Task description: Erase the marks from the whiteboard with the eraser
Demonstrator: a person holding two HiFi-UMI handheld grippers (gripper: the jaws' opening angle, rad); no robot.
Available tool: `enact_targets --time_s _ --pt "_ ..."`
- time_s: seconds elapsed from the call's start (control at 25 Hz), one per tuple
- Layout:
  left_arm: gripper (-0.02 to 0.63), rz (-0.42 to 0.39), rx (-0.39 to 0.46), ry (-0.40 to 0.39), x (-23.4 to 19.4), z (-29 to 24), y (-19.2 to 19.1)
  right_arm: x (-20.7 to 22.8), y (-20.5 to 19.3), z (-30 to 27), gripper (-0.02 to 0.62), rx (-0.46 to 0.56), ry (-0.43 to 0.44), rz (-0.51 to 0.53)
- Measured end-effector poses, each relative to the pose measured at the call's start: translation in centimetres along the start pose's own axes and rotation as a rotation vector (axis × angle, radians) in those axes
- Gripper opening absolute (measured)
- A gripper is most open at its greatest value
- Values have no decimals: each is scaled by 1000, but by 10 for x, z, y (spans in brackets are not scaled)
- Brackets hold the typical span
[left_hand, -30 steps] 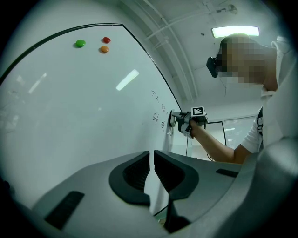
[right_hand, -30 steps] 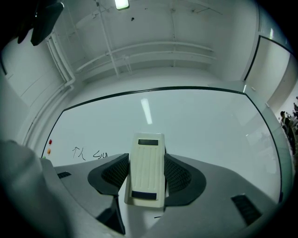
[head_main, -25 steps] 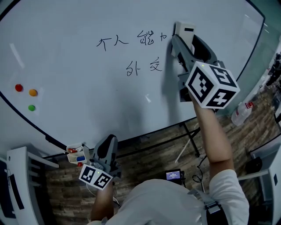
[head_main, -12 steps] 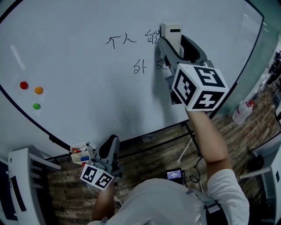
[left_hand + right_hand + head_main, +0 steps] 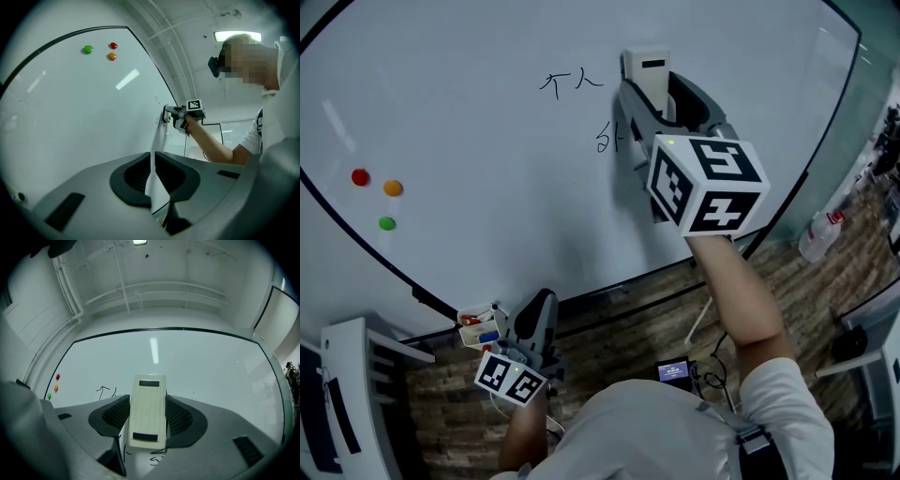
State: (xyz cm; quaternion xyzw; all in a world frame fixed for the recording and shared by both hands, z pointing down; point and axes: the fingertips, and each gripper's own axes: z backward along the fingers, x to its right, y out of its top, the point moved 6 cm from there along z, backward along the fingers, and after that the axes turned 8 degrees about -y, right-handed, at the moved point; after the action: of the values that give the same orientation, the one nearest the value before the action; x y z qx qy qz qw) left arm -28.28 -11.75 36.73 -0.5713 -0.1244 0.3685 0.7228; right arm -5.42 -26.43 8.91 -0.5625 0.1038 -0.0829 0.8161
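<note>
The whiteboard fills the upper head view. My right gripper is shut on a cream block eraser, which is pressed flat against the board. Black handwritten marks lie just left of the eraser, with one more mark below them beside the jaw. In the right gripper view the eraser sits between the jaws, with strokes to its left and others beneath it. My left gripper hangs low below the board's bottom edge, shut and holding nothing.
Red, orange and green magnets stick to the board's left side. A small tray of markers hangs at the board's lower edge. A white rack stands at the lower left, and a plastic bottle sits on the floor at the right.
My right gripper has slid left across the board with the eraser, and the right-hand characters of both rows are gone. The left gripper has stayed put.
</note>
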Motion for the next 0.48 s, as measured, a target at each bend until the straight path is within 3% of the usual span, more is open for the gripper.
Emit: enact_targets --time_s 0.48 --pt "35 -4 9 -1 4 13 1 -40 2 2 255 -7 39 8"
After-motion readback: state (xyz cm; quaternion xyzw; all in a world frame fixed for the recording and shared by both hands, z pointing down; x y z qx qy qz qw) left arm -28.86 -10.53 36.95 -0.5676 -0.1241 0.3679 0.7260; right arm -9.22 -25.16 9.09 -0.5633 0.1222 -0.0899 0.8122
